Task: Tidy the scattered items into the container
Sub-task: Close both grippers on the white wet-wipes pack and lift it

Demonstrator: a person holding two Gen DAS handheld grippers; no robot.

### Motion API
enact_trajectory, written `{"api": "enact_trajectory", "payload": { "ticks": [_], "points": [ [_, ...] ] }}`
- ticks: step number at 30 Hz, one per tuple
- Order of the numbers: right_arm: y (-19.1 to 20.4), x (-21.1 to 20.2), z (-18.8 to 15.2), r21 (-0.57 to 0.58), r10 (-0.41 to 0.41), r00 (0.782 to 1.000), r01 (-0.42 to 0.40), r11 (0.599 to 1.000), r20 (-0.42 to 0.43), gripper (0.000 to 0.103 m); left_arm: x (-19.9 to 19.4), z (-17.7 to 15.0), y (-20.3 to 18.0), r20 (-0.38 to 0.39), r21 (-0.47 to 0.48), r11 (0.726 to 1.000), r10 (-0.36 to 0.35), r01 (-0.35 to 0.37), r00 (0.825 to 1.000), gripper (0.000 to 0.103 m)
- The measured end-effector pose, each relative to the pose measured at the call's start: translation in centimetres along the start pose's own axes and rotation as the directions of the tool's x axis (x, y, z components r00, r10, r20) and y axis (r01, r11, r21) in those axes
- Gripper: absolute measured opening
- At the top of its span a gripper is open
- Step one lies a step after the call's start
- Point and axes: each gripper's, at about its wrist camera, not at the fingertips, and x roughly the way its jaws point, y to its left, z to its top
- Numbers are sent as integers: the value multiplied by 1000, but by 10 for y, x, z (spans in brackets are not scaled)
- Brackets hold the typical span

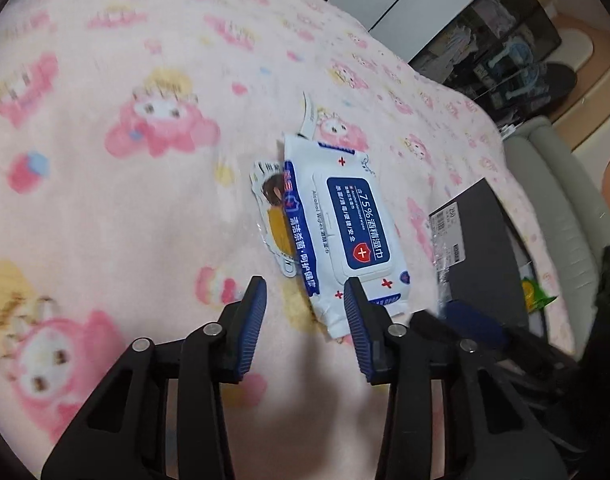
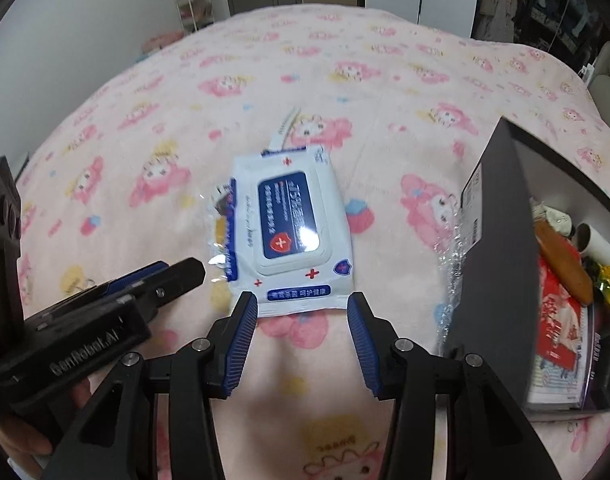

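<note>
I'm closing in on the wipes (image 2: pixel 291 232), lying flat on the blanket (image 2: pixel 145 120) left of the box (image 2: pixel 501 264). Both tongs, left (image 1: pixel 305 296) and right (image 2: pixel 303 312), gape with nothing between them. Next I'd straddle the pack's near edge and clench.

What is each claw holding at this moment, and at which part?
Nothing is held. Both the left claw and the right claw are open, short of the wipes pack lying on the blanket.

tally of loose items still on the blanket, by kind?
Wipes pack: 1
Flat clear-wrapped packet tucked under the pack's edge: 1
White strip-like item sticking out beyond the pack, kind unclear: 1
Total: 3
Items already in the black box not counted.
</note>
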Motion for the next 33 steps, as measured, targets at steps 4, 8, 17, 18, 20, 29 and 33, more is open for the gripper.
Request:
{"api": "enact_trajectory", "payload": {
  "ticks": [4, 8, 17, 18, 20, 29, 33],
  "points": [
    [-4, 28, -3, 12, -14, 998, 15, 1000, -60, 43, 17, -8, 11, -46, -32, 998, -56, 54, 997, 19],
    [-17, 39, -7, 90, -24, 997, 30, 996, -67, 43, 21, -14, 10, -65, -48, 989, -144, 141, 987, 16],
    [-26, 35, -23, 169, 11, 998, 0, 986, -65, 43, 39, -12, 0, -98, -61, 987, -155, 150, 983, 11],
    [-27, 31, -26, 171, 14, 998, -2, 985, -65, 43, 36, -14, -3, -97, -56, 987, -158, 154, 983, 9],
    [-29, 23, -34, 179, 22, 998, -10, 984, -64, 43, 30, -18, -7, -94, -44, 986, -164, 160, 982, 9],
    [-42, -7, -58, 236, 69, 996, -55, 970, -53, 43, -4, -68, -25, -169, 6, 981, -191, 194, 967, 12],
    [-44, -3, -61, 242, 78, 995, -60, 969, -67, 44, -4, -66, -16, -147, 0, 991, -131, 132, 981, 32]
  ]
}}
